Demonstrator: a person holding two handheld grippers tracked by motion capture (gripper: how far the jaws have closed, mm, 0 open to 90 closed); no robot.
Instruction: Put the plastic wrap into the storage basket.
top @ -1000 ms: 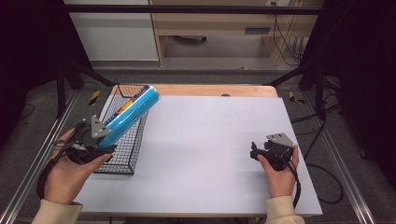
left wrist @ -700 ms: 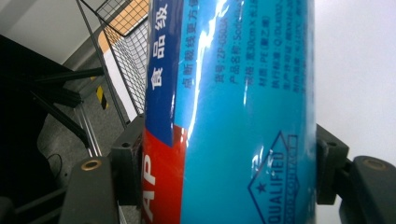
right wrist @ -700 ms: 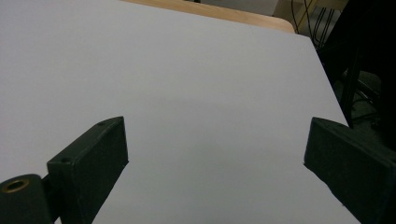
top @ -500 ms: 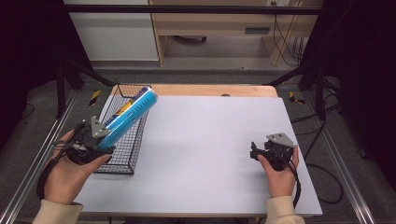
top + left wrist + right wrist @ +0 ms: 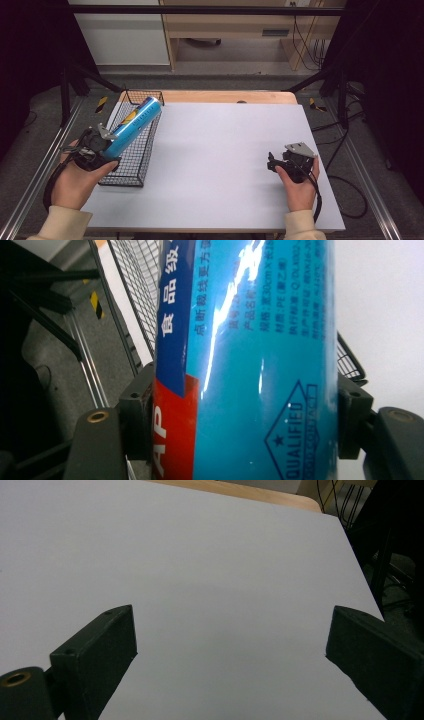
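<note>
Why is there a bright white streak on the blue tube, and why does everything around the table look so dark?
Left gripper view: the glossy blue cylindrical tube mirrors a lamp, giving a white glare streak; its close-up print is slightly soft. High view: light falls evenly on the white table top, while the floor and sides stay in deep shadow. Right gripper view: the near black jaws look blurry.

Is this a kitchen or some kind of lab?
Probably a lab or workshop, not a kitchen: a plain white table inside a metal frame, loose cables on the floor, and a hand-held right gripper.
</note>
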